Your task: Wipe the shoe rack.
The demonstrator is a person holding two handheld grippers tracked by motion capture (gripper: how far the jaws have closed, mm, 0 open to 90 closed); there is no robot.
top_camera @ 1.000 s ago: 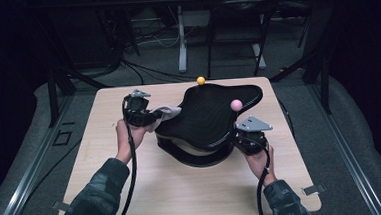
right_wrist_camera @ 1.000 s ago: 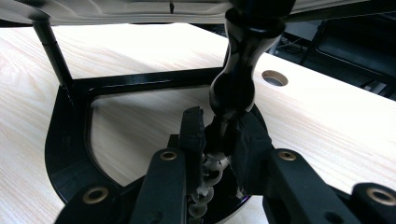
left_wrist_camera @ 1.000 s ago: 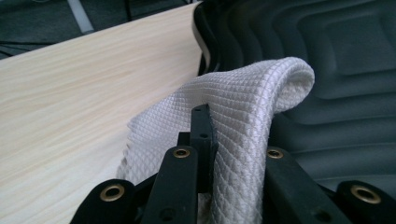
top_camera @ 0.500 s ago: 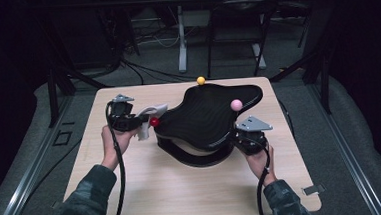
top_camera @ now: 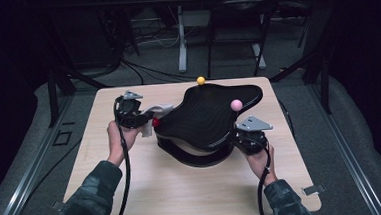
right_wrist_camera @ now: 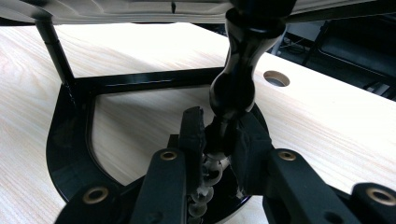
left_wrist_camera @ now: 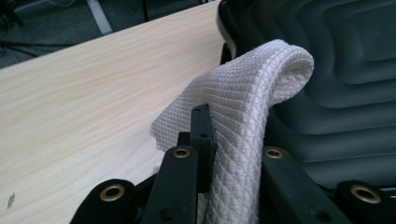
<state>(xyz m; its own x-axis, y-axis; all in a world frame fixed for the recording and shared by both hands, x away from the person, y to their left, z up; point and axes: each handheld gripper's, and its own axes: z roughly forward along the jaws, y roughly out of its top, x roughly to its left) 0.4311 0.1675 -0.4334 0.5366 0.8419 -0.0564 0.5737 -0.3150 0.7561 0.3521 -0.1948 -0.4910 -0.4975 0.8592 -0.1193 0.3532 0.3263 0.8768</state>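
Note:
A black board (top_camera: 204, 119) with a ridged, wavy top rests on a black stand (top_camera: 196, 158) in the middle of the wooden table (top_camera: 149, 195). A yellow ball (top_camera: 200, 80), a pink ball (top_camera: 236, 104) and a red ball (top_camera: 155, 122) sit at its edges. My left gripper (top_camera: 146, 118) is at the board's left edge, shut on a white waffle-weave cloth (top_camera: 161, 109). In the left gripper view the cloth (left_wrist_camera: 247, 98) loops from my left gripper (left_wrist_camera: 233, 140) against the board (left_wrist_camera: 345, 70). My right gripper (top_camera: 236, 138) (right_wrist_camera: 219, 130) is shut on the stand's black turned post (right_wrist_camera: 238, 70).
The stand's base frame (right_wrist_camera: 70, 140) lies flat on the table, and a round hole (right_wrist_camera: 276, 78) shows in the tabletop beyond the post. Dark desk legs and cables (top_camera: 182, 43) stand on the floor behind the table. Metal rails (top_camera: 32, 167) run along both sides.
My left gripper drew the cloth leftward off the board, uncovering the red ball, then came back a little to the right. The right gripper has stayed on the post.

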